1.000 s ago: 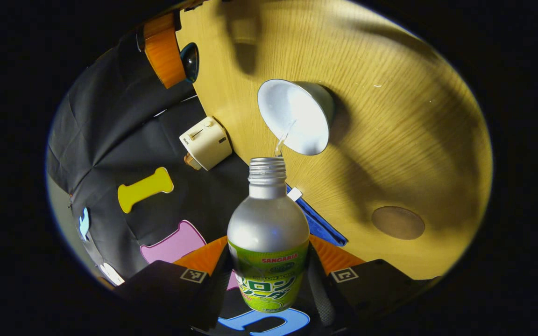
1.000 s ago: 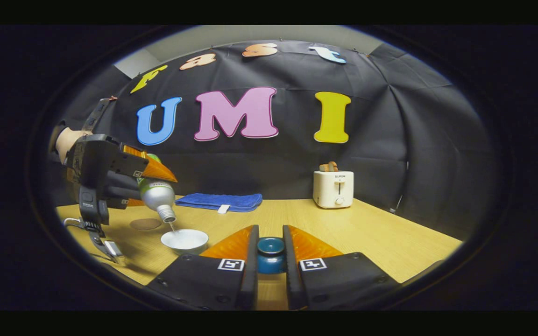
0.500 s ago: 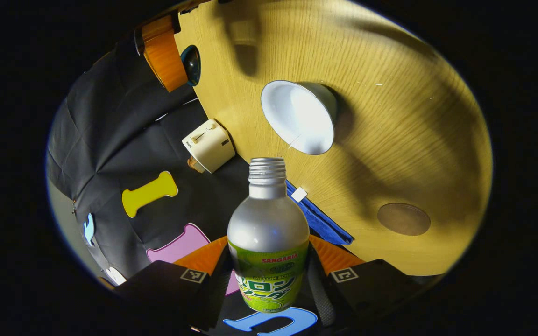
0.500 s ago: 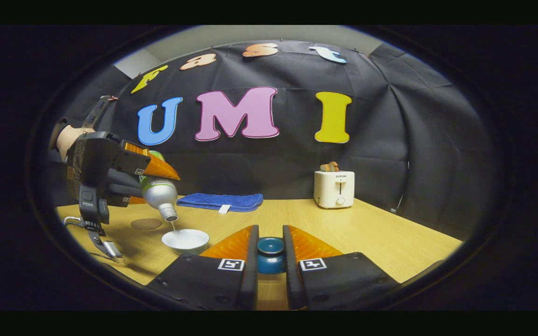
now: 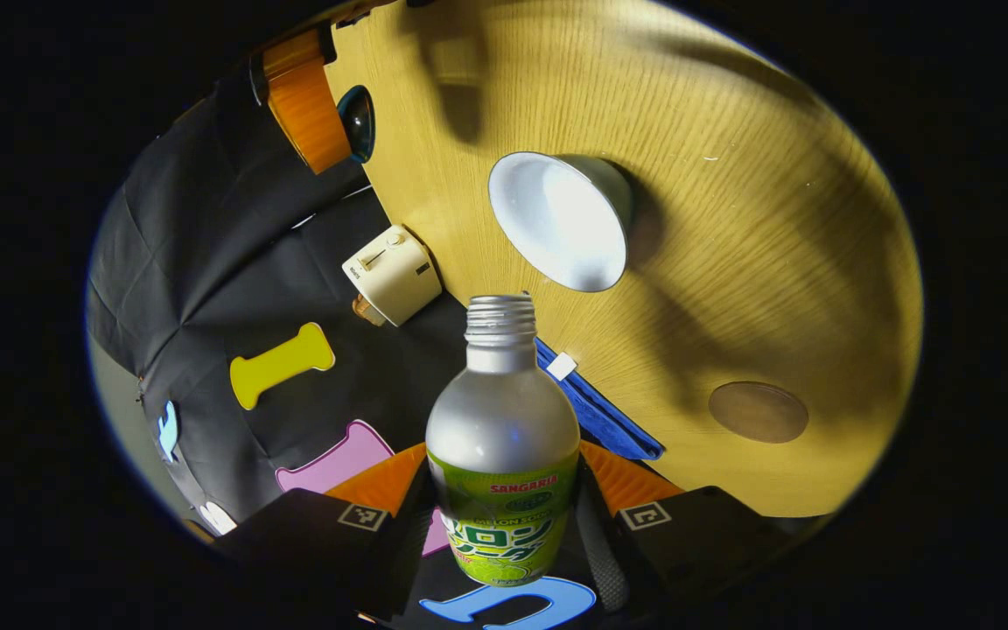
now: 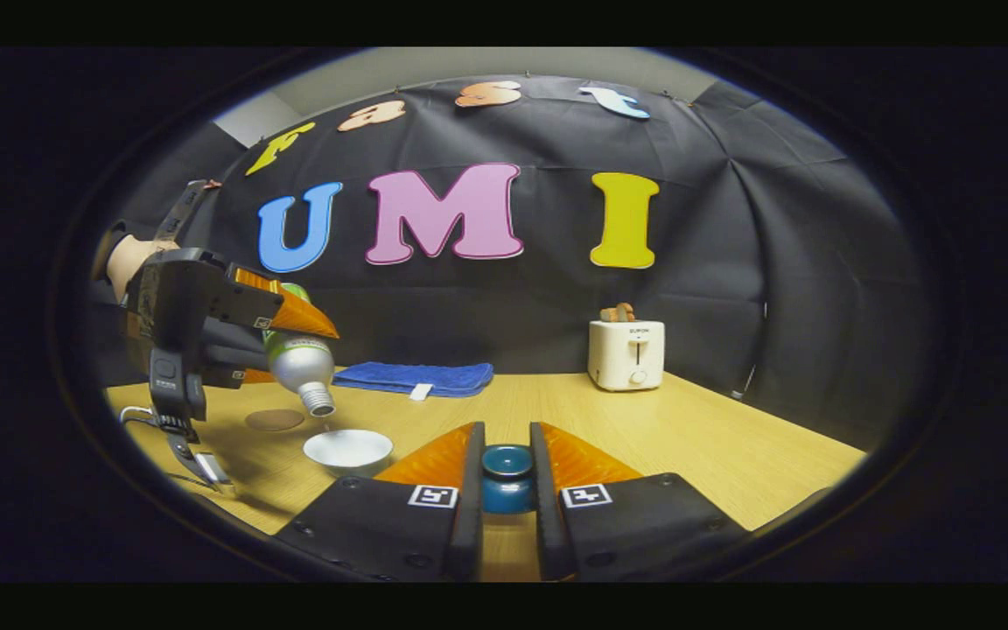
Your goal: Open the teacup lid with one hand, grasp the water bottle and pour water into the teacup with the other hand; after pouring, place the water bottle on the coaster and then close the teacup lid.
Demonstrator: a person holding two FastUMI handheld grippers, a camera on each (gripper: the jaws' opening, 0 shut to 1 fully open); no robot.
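The bottle [image 5: 502, 437], silver with a green label and no cap, is tilting mouth-down over the white cup [image 5: 559, 219]. The left gripper [image 5: 504, 516] is closing both fingers on the bottle's body above the wooden table [image 5: 731, 219]. The right gripper [image 6: 507, 477] is pinching the blue lid [image 6: 507, 477] off to the cup's side. A brown coaster [image 5: 758, 411], blue cloth [image 6: 414, 378] and white toaster [image 6: 626, 353] are sitting on the table
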